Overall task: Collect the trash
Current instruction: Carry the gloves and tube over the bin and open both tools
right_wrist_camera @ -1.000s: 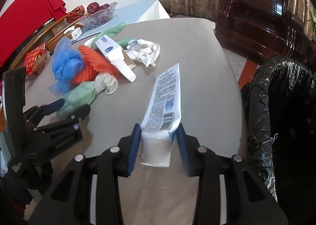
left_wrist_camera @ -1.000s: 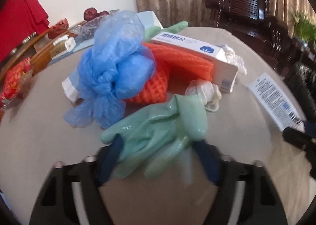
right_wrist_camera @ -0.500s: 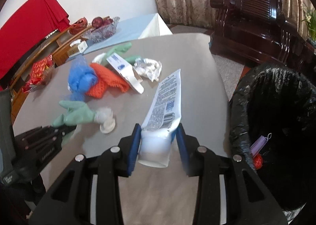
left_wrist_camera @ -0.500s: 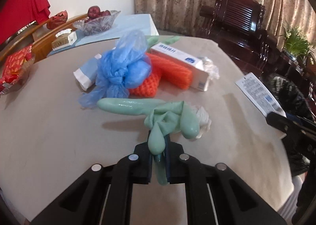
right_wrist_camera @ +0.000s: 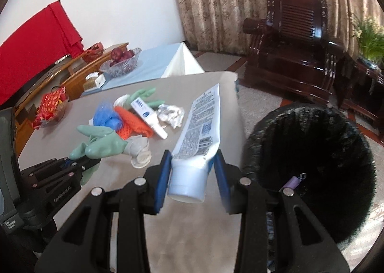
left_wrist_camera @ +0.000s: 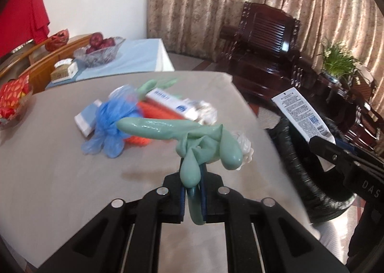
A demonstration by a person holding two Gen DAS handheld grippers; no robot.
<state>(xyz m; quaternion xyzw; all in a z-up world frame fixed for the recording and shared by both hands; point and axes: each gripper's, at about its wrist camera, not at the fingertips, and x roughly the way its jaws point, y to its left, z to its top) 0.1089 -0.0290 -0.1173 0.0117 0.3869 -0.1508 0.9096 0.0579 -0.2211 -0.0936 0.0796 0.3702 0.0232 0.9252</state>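
Note:
My left gripper (left_wrist_camera: 192, 178) is shut on a pale green rubber glove (left_wrist_camera: 204, 138), which hangs lifted above the grey table (left_wrist_camera: 60, 172); the same glove (right_wrist_camera: 103, 144) shows at the left of the right wrist view. My right gripper (right_wrist_camera: 193, 167) is shut on the cap end of a white tube (right_wrist_camera: 200, 129), raised off the table. A bin lined with a black bag (right_wrist_camera: 309, 177) stands to the right of the table. Left on the table are a blue plastic bag (left_wrist_camera: 115, 117), an orange foam net (right_wrist_camera: 133, 125), a white and blue box (right_wrist_camera: 146, 114) and crumpled paper (right_wrist_camera: 171, 115).
A second green glove (right_wrist_camera: 144, 94) lies behind the pile, and a white cup-like scrap (right_wrist_camera: 140, 155) lies near the held glove. A glass fruit bowl (right_wrist_camera: 121, 63) sits on a blue-clothed side table. A dark wooden armchair (right_wrist_camera: 290, 40) stands beyond the bin.
The left jaws closed on the green glove and lifted it off the table. The right gripper raised the white tube, and the black-lined bin came further into its view.

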